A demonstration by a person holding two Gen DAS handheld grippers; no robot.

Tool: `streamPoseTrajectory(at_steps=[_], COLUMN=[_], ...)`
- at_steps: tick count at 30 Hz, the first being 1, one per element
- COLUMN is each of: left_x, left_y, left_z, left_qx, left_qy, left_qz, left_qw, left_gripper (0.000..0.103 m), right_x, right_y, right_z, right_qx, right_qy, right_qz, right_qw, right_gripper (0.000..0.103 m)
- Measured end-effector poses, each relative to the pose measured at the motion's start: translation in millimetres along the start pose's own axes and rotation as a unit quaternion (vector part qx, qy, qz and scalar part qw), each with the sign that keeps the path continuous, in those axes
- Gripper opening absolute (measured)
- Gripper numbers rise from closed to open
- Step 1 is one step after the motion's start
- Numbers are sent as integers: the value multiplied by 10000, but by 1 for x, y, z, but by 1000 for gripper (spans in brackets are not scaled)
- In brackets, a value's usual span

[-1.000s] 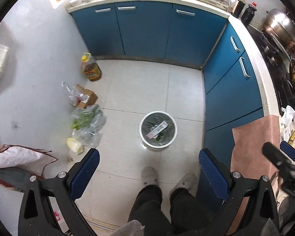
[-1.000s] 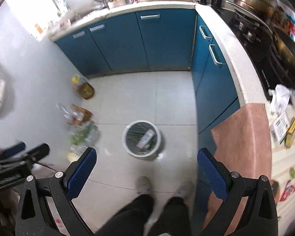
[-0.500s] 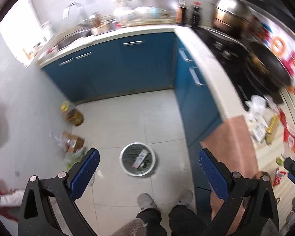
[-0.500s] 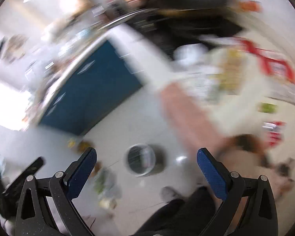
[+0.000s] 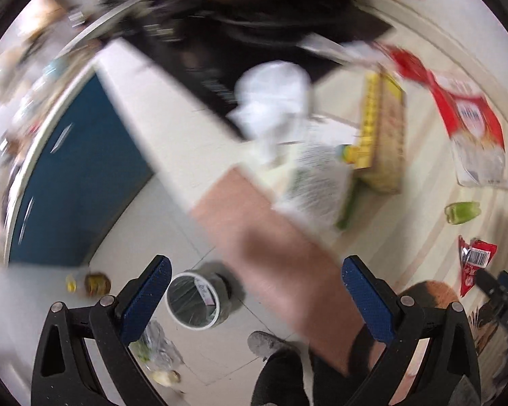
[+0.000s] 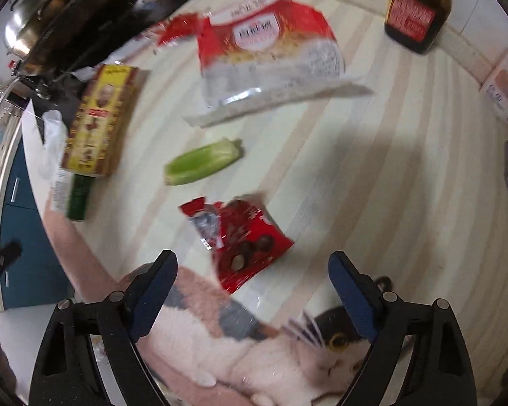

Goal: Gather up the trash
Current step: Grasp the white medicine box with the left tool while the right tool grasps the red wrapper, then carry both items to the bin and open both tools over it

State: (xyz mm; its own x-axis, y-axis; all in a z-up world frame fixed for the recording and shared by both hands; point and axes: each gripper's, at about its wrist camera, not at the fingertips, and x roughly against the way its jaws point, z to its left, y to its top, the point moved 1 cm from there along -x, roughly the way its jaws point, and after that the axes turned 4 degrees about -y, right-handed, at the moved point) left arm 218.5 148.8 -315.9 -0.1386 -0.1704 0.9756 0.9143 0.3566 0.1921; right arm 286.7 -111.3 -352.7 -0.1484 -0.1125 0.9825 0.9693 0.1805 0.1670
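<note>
Step in hand, as I judge it: approach to the first pick. Nothing is held yet.

Right gripper (image 6: 252, 282): jaws wide open, empty. It looks down along its fingers at the striped counter (image 6: 389, 176). Red wrapper (image 6: 244, 240) lies at lower centre of the right view, just above the gap between the fingers and nearest of the trash. Green scrap (image 6: 203, 162) sits at mid frame above it; big red-white bag (image 6: 267, 57) at upper centre; yellow box (image 6: 100, 121) at left. Brown bottle (image 6: 415, 10) at upper right, likely not trash.

Left gripper (image 5: 252, 289): jaws wide open, empty, held over the counter edge. The view is motion-blurred. Bin (image 5: 193, 301) stands on the floor at lower centre of the left view, beside the left finger. White crumpled wad (image 5: 274, 98) at upper centre.

Next move, by judgement: lower the right gripper so the fingers straddle the red wrapper, close, then carry it off the counter edge to the bin. The wrapper lies flat and thin, so the fingers need to reach the counter surface.
</note>
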Motion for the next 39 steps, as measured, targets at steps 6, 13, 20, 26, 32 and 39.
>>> streamPoseTrajectory(at_steps=[6, 13, 20, 26, 32, 39], left_x=[-51, -68, -54, -29, 0, 22], left_y=[32, 54, 55, 31, -13, -39], left_z=[-40, -51, -59, -54, -48, -36], left_qx=[-641, -640, -497, -93, 188, 324], left_qy=[113, 16, -200, -372, -672, -838], left_qz=[528, 605, 508, 382, 330, 143], left_qw=[9965, 9961, 9973, 9985, 9970, 9959], left_gripper=[103, 78, 67, 66, 66, 66], right_x=[-23, -25, -22, -7, 10, 28], right_y=[10, 23, 36, 38, 24, 11], right_z=[-1, 6, -3, -9, -2, 7], right_qx=[172, 609, 502, 448, 419, 376], right_qy=[4, -372, -199, 0, 120, 217], right_qz=[84, -101, -144, -221, -314, -451], right_qw=[9998, 9974, 9984, 9988, 9986, 9980], right_gripper=[76, 40, 14, 9, 9, 8])
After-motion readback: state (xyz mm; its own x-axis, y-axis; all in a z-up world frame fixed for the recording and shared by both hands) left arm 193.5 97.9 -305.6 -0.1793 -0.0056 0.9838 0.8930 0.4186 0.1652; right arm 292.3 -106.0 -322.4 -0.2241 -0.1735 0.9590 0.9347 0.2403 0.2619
